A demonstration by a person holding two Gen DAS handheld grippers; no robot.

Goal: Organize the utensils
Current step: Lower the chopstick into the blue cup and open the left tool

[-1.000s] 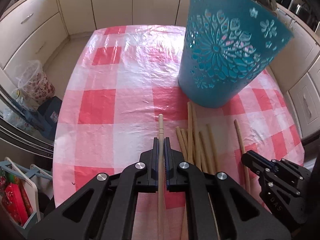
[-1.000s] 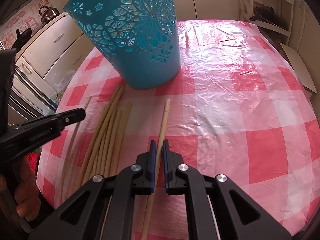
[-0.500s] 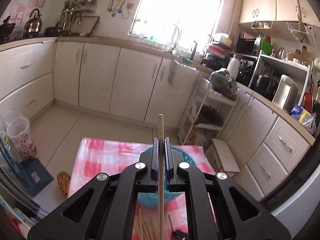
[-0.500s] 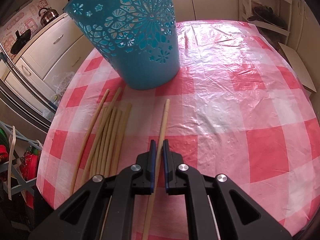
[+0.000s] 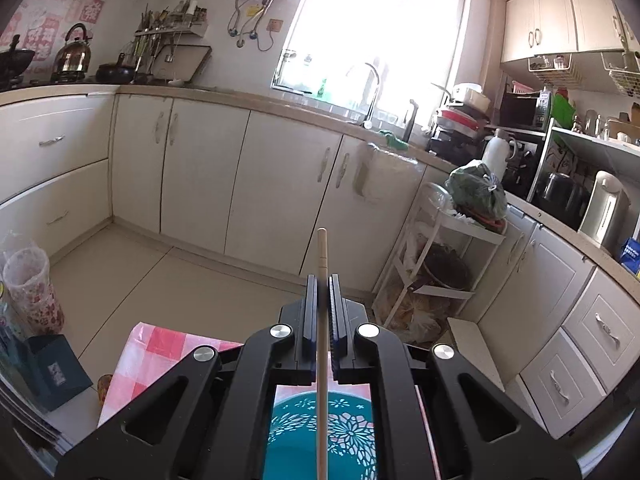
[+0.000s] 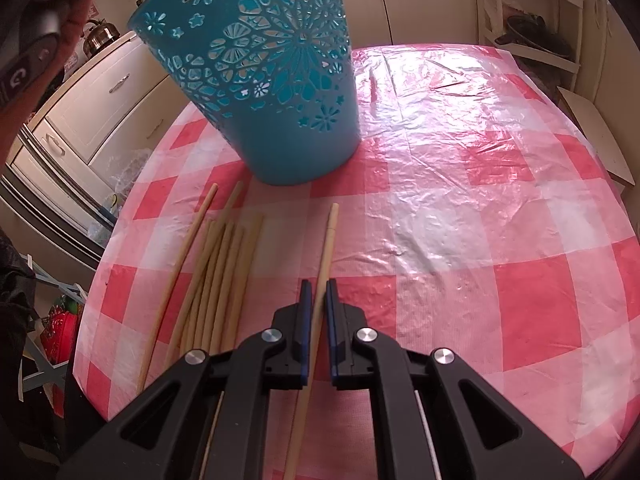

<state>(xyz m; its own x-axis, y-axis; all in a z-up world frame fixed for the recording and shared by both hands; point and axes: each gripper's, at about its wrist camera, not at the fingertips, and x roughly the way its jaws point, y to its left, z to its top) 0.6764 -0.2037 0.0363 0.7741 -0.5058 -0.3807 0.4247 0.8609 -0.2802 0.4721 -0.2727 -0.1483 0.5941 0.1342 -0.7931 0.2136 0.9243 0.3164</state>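
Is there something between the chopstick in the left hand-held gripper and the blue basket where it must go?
Nothing visible. The left hand-held gripper holds the chopstick above the blue basket, whose open mouth lies directly below.

Blue basket (image 6: 264,80) is standing upright on the far left of the tabletop (image 6: 480,208), blocking the way there. Loose chopsticks (image 6: 216,272) are lying fanned just in front of it, cluttering the left near side. Right half of the tabletop is lying bare, giving a gripper free passage. Basket mouth (image 5: 320,436) is sitting open under the left gripper (image 5: 322,280).
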